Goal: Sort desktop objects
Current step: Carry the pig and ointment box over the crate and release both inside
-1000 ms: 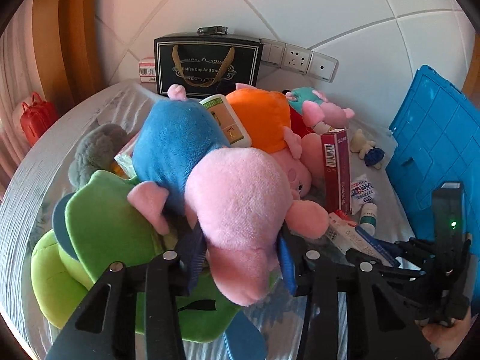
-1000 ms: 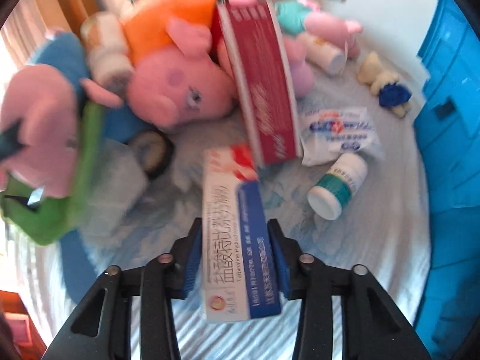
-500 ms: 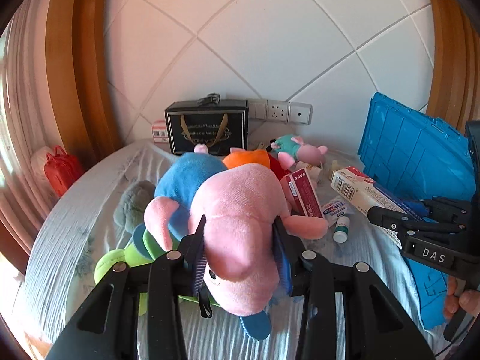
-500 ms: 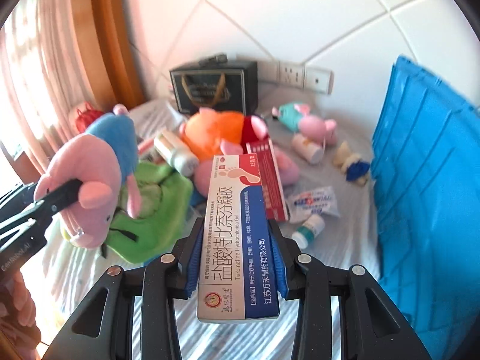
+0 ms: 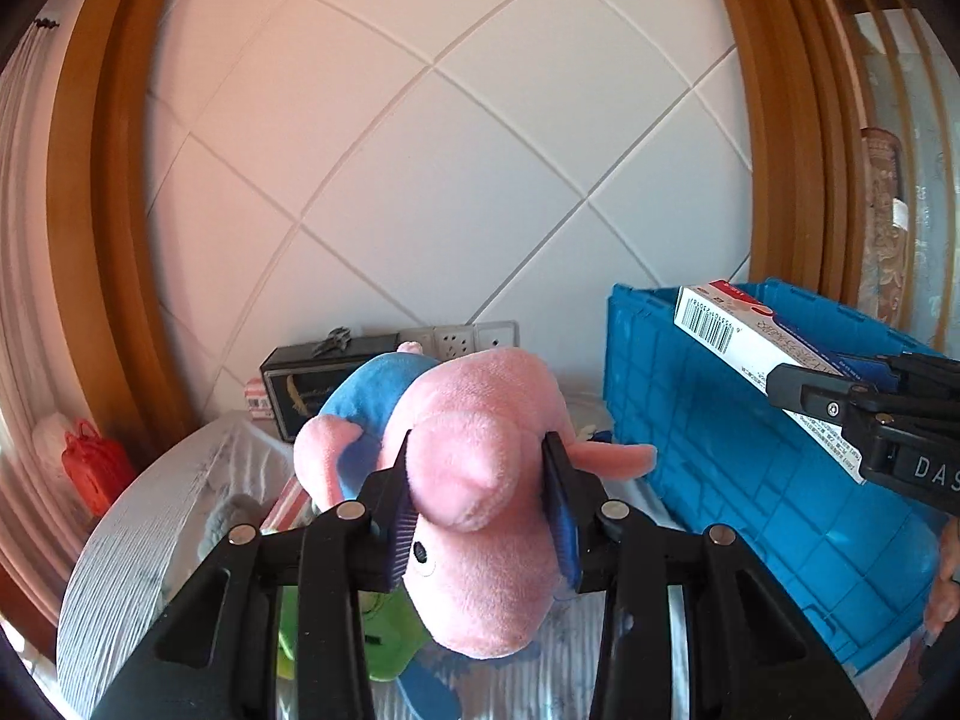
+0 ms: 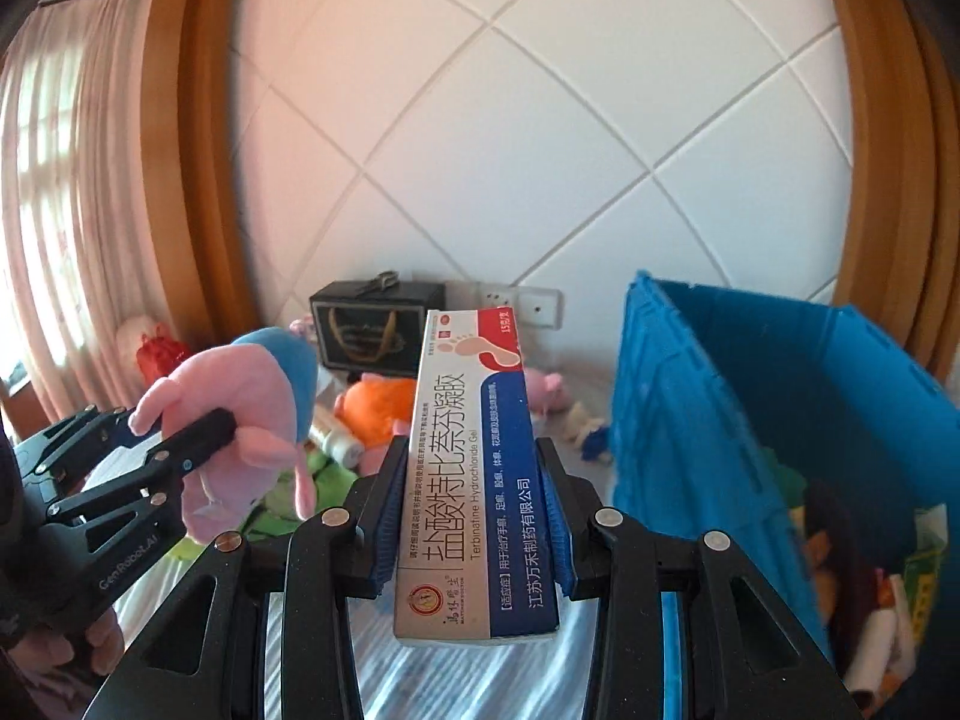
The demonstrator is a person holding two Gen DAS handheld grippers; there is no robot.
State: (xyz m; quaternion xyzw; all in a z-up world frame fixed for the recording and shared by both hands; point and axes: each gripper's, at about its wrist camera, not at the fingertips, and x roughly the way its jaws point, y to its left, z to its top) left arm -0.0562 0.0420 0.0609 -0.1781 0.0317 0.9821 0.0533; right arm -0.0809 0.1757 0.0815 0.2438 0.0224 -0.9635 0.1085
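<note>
My left gripper (image 5: 477,501) is shut on a pink and blue pig plush (image 5: 480,420) and holds it high above the table; it also shows in the right wrist view (image 6: 240,396). My right gripper (image 6: 468,516) is shut on a white, red and blue medicine box (image 6: 474,468), lifted beside the blue crate (image 6: 690,420). In the left wrist view that box (image 5: 738,336) hangs over the crate's (image 5: 690,420) rim. The crate holds several items (image 6: 870,600).
More plush toys lie on the table: an orange one (image 6: 375,402), a green one (image 5: 384,630) and a grey one (image 5: 225,522). A black gift bag (image 6: 366,324) stands against the tiled wall by the sockets. A red bag (image 5: 96,468) sits far left.
Both grippers have risen further from the table with their loads. The medicine box has moved up level with the blue crate's rim, and the views now tilt up to the wall.
</note>
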